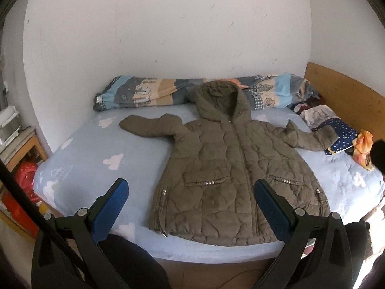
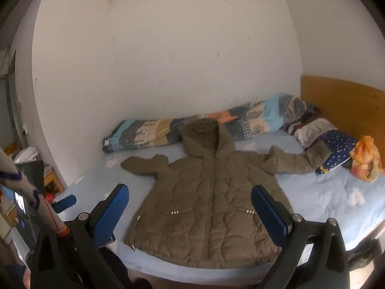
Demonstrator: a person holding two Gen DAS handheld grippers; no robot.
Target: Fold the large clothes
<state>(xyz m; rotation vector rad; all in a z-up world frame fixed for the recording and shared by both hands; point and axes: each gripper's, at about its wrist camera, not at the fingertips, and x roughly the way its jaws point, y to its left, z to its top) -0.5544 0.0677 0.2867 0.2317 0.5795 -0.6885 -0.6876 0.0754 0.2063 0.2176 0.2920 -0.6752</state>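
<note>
A big puffy hooded coat (image 1: 231,168) lies flat on the bed (image 1: 96,149), front side up and zipped shut. It is olive brown and quilted. The hood (image 1: 219,101) points to the far side and touches the rolled quilt (image 1: 149,91) by the wall. The bottom hem lies at the near edge of the bed. The left sleeve (image 1: 149,127) sticks out to the left on the blue sheet. The right sleeve (image 1: 310,137) sticks out to the right, and its cuff reaches the dotted blue pillow (image 1: 341,134).

The left gripper (image 1: 191,200) is wide open and holds nothing. It hangs in the air on the near side of the hem. The right gripper (image 2: 190,207) is wide open too, with nothing in it, also above the near part of the coat.

The coat looks soft and thick, like a pillow. I think it is light for its size but bulky, so it will puff back up after a fold. The shiny cloth may be slippery. A good place to grab is a thin part, like a cuff or a corner of the hem. The fat middle is probably too thick to pinch. The sleeves likely fold in first, one gripper for each cuff.
</note>
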